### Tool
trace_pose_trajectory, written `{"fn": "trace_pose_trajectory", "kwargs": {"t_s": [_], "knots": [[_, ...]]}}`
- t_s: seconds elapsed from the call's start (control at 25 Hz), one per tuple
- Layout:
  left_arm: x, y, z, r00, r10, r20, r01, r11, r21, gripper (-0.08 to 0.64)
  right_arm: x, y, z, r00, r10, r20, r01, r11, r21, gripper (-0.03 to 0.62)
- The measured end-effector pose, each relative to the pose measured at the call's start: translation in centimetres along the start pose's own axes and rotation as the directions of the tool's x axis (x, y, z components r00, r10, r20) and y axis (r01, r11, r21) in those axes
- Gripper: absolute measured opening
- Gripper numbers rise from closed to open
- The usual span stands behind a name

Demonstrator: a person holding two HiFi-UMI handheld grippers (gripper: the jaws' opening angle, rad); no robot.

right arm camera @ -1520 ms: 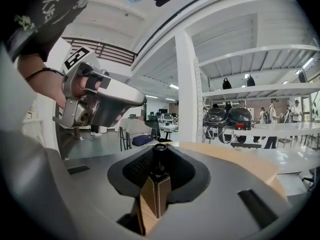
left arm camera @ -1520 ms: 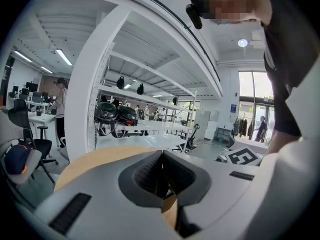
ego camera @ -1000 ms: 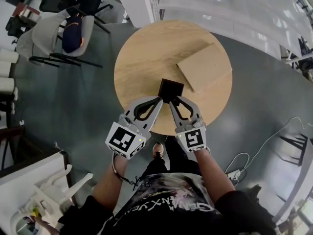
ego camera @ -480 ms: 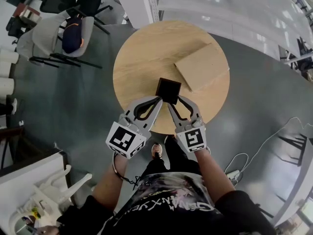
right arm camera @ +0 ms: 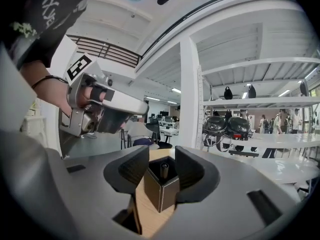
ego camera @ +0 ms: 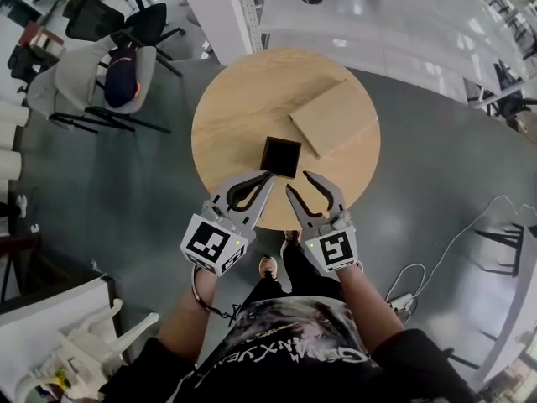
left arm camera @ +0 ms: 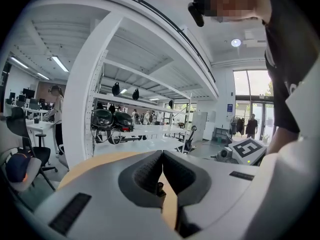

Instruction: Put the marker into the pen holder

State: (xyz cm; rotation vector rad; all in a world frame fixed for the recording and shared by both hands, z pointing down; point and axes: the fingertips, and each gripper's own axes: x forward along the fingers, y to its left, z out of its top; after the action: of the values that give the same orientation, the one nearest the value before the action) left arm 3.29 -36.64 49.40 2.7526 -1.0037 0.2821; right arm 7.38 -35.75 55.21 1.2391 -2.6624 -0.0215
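The black square pen holder (ego camera: 280, 157) stands upright on the round wooden table (ego camera: 243, 99). In the right gripper view the holder (right arm camera: 161, 190) shows straight ahead with the dark marker (right arm camera: 163, 170) standing inside it. My right gripper (ego camera: 299, 181) (right arm camera: 162, 156) is open just short of the holder. Its jaws have just been opening, and nothing is pressed between them. My left gripper (ego camera: 270, 177) (left arm camera: 161, 158) is shut and empty, its tip near the holder's near left corner.
A flat wooden board (ego camera: 333, 118) lies on the table behind and to the right of the holder. Both grippers hover over the table's near edge (ego camera: 268, 223). Chairs (ego camera: 92, 74) stand on the floor to the left, and a cable (ego camera: 457, 242) lies at right.
Both grippers have drawn back from the holder towards the person and risen. The right jaws have spread apart. The holder now stands free of both tips.
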Motion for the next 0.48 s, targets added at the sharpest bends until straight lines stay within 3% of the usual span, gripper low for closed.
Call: {"fn": "trace_pose_trajectory", "kwargs": {"t_s": [0.28, 0.48], "knots": [[-4.7, -1.6, 1.0, 1.0, 0.003, 0.026, -0.003, 1.0, 0.013, 0.021, -3.4, 2.8, 5.1, 0.998, -0.023, 0.058, 0.022, 1.0, 0.018, 0.147], [-9.1, -3.8, 2.0, 0.999, -0.018, 0.039, 0.018, 1.0, 0.018, 0.021, -6.4, 6.2, 8.1, 1.0, -0.018, 0.023, 0.016, 0.998, 0.062, 0.147]]}}
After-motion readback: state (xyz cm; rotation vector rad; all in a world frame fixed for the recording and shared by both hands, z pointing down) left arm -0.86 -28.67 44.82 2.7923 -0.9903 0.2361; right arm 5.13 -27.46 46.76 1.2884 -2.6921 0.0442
